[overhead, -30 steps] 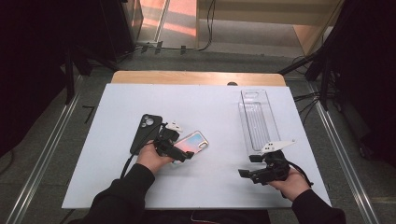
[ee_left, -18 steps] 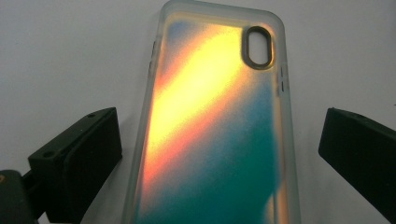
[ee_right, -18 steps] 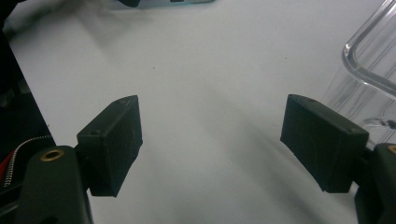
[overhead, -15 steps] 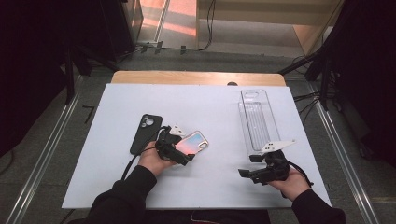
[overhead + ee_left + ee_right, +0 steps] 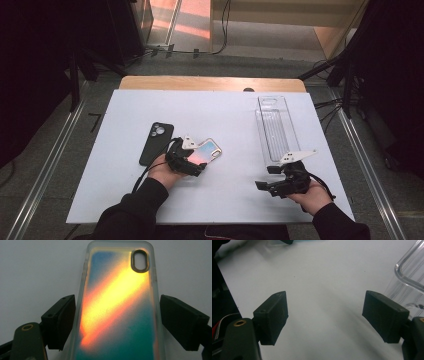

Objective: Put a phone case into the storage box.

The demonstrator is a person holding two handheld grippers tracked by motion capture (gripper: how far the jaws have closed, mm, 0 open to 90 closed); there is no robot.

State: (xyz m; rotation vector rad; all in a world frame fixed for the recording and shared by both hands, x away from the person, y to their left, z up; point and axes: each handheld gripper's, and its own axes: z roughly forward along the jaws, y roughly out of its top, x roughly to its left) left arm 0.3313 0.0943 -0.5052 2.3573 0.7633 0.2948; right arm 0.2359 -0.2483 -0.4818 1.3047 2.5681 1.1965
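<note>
White surface (image 5: pixel 225 107) with a pale wooden strip (image 5: pixel 210 83) along its far edge, grey floor (image 5: pixel 65 150) with metal rails (image 5: pixel 47 172) left and right, dark cables (image 5: pixel 225 25) far, warm reddish light patch (image 5: pixel 187 17) on the far floor, possibly wooden furniture (image 5: pixel 330 30) far right, dark shapes at both sides

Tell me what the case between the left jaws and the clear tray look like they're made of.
Case: seemingly soft translucent plastic, clear frosted rim, glossy iridescent orange-teal back. Tray: likely rigid clear plastic; the table shows through it, with bright glints on its ribs and rim.
</note>
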